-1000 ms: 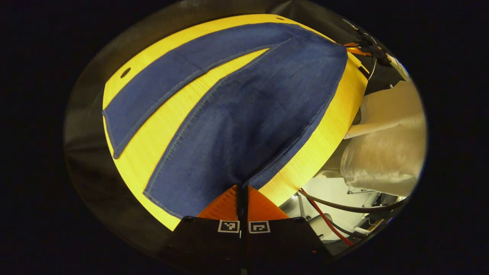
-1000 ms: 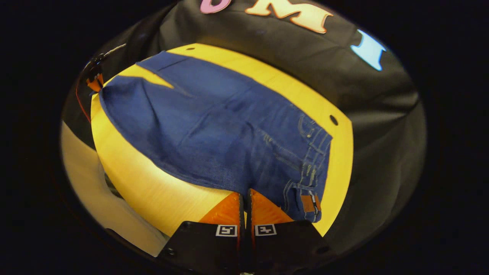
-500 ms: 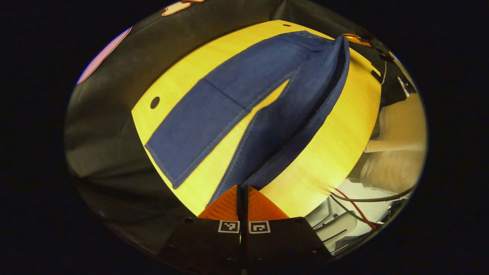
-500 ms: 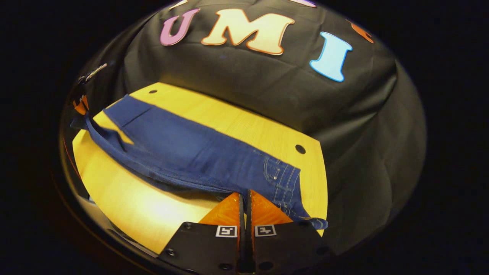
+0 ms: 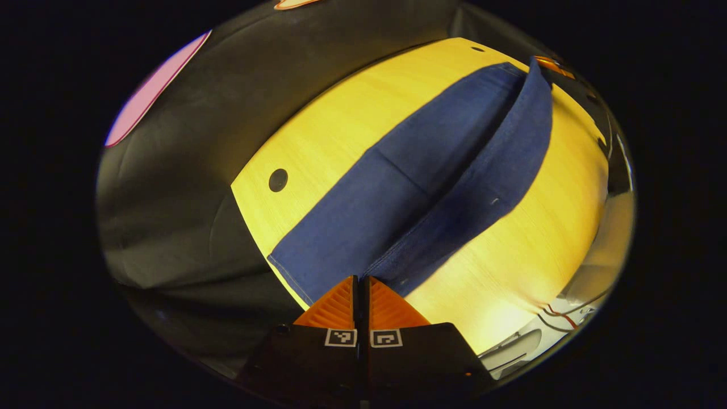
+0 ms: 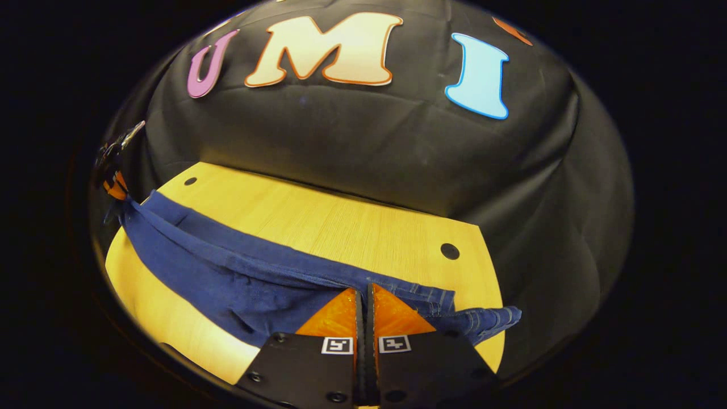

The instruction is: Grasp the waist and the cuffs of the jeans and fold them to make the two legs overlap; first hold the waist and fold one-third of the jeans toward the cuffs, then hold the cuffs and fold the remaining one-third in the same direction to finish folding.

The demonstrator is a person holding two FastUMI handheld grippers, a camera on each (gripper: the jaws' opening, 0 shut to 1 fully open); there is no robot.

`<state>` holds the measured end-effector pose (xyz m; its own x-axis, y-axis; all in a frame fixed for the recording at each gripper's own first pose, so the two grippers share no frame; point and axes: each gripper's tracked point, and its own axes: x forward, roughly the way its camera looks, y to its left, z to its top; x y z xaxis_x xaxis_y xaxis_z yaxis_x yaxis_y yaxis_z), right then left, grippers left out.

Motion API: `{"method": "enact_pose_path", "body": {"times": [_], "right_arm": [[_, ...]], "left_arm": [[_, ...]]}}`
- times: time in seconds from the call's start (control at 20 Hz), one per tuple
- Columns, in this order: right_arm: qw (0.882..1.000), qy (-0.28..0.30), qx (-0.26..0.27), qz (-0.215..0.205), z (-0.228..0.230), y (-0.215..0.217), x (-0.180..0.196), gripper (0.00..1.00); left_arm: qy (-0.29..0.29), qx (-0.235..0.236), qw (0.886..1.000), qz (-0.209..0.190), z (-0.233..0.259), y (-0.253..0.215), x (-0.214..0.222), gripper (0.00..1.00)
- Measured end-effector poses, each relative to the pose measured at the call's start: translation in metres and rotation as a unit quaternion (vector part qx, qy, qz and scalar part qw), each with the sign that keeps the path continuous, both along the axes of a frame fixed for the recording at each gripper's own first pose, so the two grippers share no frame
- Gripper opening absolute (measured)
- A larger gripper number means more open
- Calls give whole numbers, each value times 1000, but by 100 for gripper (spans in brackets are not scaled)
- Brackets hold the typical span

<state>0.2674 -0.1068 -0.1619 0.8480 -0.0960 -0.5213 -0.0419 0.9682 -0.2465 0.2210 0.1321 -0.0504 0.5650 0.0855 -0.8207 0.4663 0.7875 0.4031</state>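
Note:
The blue jeans (image 5: 392, 193) lie lengthwise on a yellow table (image 5: 341, 119). In the left gripper view one leg rests flat, and the other leg (image 5: 488, 170) is raised and hangs over it as a sloping sheet. My left gripper (image 5: 361, 282) is shut on the cuff of the raised leg. In the right gripper view my right gripper (image 6: 363, 292) is shut on the waist edge of the jeans (image 6: 227, 272), with the waistband (image 6: 483, 319) drooping to its right. The other gripper (image 6: 113, 180) holds the far end of the raised cloth.
The table (image 6: 341, 227) has round holes (image 6: 449, 250) near its corners (image 5: 278, 179). Black booth cloth (image 6: 369, 147) rises right behind the far edge. Bare tabletop lies on the near side (image 5: 545, 238) of the jeans. Cables hang beyond the table's edge (image 5: 559, 312).
Both grippers have lifted the near leg and carried it across toward the far leg. The yellow gap between the legs has closed, and the raised leg now hangs over the flat one.

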Motion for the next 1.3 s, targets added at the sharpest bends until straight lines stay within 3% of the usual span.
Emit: {"method": "enact_pose_path", "body": {"times": [0.3,0.55,0.65,0.7,0.75,0.95,1.0,1.1,1.15,1.3], "right_arm": [[998,65,-12,2,-88,0,52,2],[997,74,11,9,-101,-4,61,2],[996,75,46,-3,-97,-5,62,8],[995,71,63,-11,-92,-8,63,17],[994,68,79,-18,-86,-12,64,19],[994,18,94,-53,-44,-48,64,76],[994,8,94,-61,-34,-61,61,90],[993,4,89,-81,-26,-92,48,92],[992,8,84,-92,-28,-109,37,92],[989,24,82,-122,-37,-152,5,92]], "left_arm": [[22,45,999,9,-44,12,74,0],[34,64,997,7,-63,15,93,0],[34,81,996,5,-64,19,99,0],[26,91,996,4,-56,21,101,0],[11,109,994,3,-47,26,107,5],[-72,171,982,23,1,56,126,78],[-95,173,980,34,11,59,125,84],[-136,155,977,62,22,57,121,82],[-154,135,976,78,25,53,117,86],[-218,50,965,134,35,34,102,91]]}}
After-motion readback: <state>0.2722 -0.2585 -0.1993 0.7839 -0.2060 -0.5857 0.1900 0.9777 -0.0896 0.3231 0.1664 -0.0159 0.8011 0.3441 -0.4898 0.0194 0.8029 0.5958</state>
